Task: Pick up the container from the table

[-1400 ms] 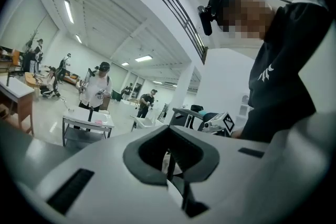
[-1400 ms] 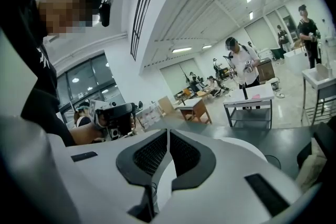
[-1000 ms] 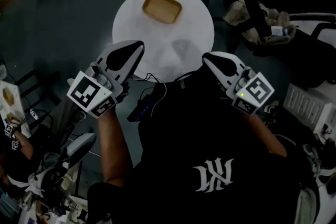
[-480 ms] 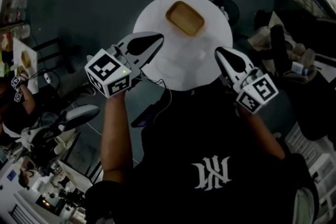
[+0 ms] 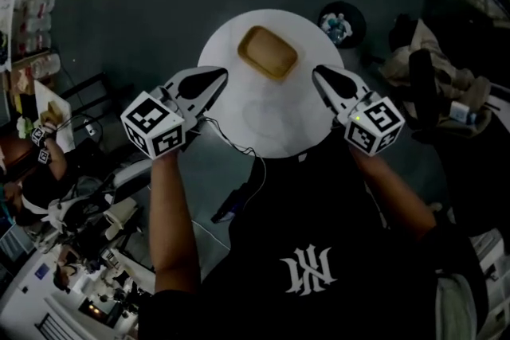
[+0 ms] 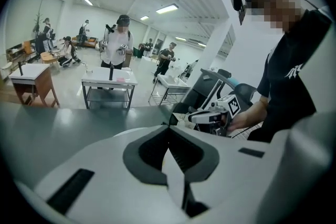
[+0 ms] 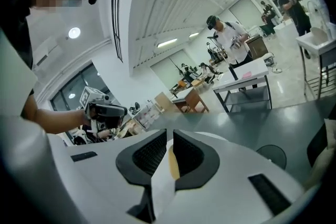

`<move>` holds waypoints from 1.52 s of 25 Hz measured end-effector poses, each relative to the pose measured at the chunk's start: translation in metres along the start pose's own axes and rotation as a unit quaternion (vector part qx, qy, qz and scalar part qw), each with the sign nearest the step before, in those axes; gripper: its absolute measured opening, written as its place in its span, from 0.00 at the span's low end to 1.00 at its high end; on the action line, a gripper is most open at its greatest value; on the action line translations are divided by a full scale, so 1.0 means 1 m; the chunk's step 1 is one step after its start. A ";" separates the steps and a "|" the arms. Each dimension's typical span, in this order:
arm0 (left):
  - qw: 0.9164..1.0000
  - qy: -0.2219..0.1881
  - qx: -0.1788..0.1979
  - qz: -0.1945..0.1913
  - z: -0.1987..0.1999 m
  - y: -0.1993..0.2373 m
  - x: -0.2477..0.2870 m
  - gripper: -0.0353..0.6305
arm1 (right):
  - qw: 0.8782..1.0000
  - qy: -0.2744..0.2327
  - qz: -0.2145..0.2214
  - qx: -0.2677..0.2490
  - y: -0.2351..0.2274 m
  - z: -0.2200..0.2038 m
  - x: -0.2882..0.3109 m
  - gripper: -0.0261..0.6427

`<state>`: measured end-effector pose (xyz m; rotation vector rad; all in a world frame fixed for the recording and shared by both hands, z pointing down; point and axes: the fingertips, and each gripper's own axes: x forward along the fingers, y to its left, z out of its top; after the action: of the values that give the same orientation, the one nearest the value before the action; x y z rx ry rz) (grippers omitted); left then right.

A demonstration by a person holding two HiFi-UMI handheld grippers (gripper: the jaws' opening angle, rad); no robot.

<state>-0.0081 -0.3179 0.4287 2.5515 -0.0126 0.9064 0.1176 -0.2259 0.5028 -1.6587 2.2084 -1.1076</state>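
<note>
A tan, shallow rectangular container (image 5: 268,52) lies on the far half of a round white table (image 5: 239,111). My left gripper (image 5: 222,74) hovers over the table's left side, shut and empty, its tips a short way left of the container. My right gripper (image 5: 317,71) hovers over the table's right edge, also shut and empty, just right of the container. In the right gripper view the jaws (image 7: 169,131) meet at the tip, and a sliver of the container (image 7: 172,161) shows behind them. The left gripper view shows closed jaws (image 6: 169,126) and the other gripper (image 6: 212,116) beyond.
A dark round bin (image 5: 341,21) with bottles stands on the grey floor behind the table's right. A chair piled with bags (image 5: 421,68) is at the right. Cables (image 5: 239,155) trail under the near table edge. People and benches (image 5: 40,147) fill the left side.
Both grippers have moved forward and inward, from the table's near edge to either side of the container. Both stayed shut. The head camera has shifted, so the table sits lower in view.
</note>
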 end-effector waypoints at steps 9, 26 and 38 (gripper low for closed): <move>0.998 0.057 -0.004 -0.014 -0.054 0.070 0.031 0.06 | 0.998 0.039 -0.051 0.029 -0.040 -0.059 0.052 0.21; 0.996 0.073 -0.002 -0.055 -0.106 0.140 0.110 0.15 | 0.960 -0.028 -0.183 0.211 -0.082 -0.130 0.068 0.31; 0.993 0.090 -0.025 -0.078 -0.128 0.149 0.138 0.23 | 0.948 -0.031 -0.201 0.243 -0.081 -0.143 0.083 0.31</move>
<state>0.0013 -0.3838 0.6595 2.3783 0.2118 1.0578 0.0717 -0.2429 0.6804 -1.9035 1.4186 -1.5153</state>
